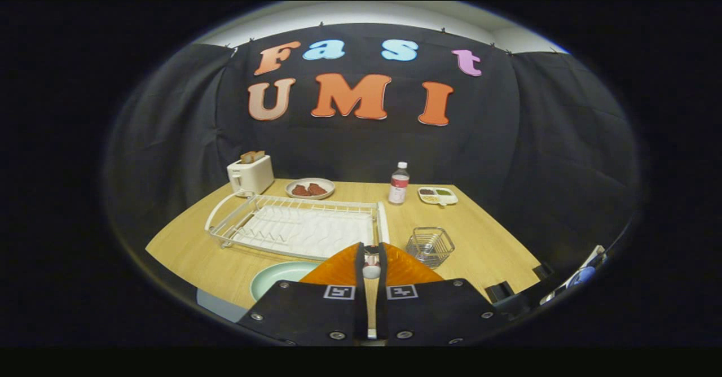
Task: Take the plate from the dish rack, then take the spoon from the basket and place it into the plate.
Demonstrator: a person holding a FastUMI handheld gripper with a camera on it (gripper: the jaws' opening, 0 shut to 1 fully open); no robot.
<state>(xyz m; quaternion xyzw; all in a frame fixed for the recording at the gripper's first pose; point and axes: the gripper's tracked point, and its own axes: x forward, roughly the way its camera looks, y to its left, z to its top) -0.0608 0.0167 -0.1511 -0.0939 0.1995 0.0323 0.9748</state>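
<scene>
My gripper [370,264] pinches the spoon [371,270] between both fingers; the plate [276,275] lies just beside them, so next I lower and release.

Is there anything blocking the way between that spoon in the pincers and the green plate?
Nothing visible does. The gripper is shut on the spoon, and the plate lies on the table just beside the fingers, on the dish rack's near side.
</scene>
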